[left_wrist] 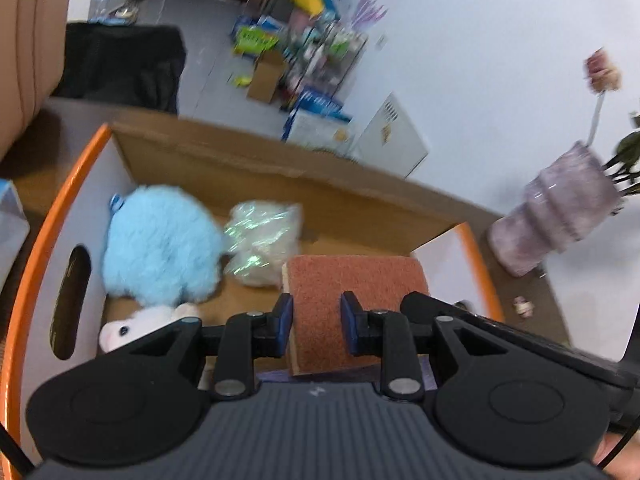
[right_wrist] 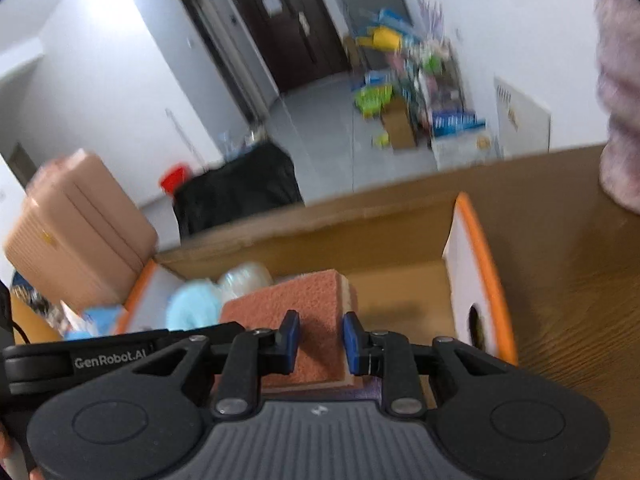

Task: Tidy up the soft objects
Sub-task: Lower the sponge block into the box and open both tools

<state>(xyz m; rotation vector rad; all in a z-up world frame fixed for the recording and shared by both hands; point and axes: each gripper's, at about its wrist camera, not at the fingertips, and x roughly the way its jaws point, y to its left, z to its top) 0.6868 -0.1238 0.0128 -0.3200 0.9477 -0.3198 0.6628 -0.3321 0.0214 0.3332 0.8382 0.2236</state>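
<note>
A: Start at the left edge of the left wrist view. What's there?

B: A cardboard box [left_wrist: 56, 216] with white walls, an orange rim and an oval hand slot cut in the side. It sits on a wood-grain table [left_wrist: 536, 312].

A: And inside it?

B: A round, fluffy blue plush [left_wrist: 160, 244], long-piled. Below it a small white plush [left_wrist: 132, 326] peeks out. Just right of the blue one lies a crinkly clear bag [left_wrist: 264, 240] with something pale and soft inside; it touches the blue plush.

A: Where's the sponge?

B: Over the box's right half. The sponge [left_wrist: 352, 304] is a rectangular block with a coarse, terracotta scouring face and a paler foam layer under it. Both grippers hold it, 1 at each end.

A: Their grip?

B: The left gripper [left_wrist: 316, 326] is clenched on the sponge, its 2 blue pads against the sides. In the right wrist view the right gripper [right_wrist: 320, 340] is likewise clamped on the sponge [right_wrist: 308, 312], pads pressing the rough face's edges.

A: Further right?

B: A ribbed, mottled lilac vase [left_wrist: 556, 228] with glossy glaze stands on the table beside the box, stems rising from it. The frames are motion-blurred.
</note>
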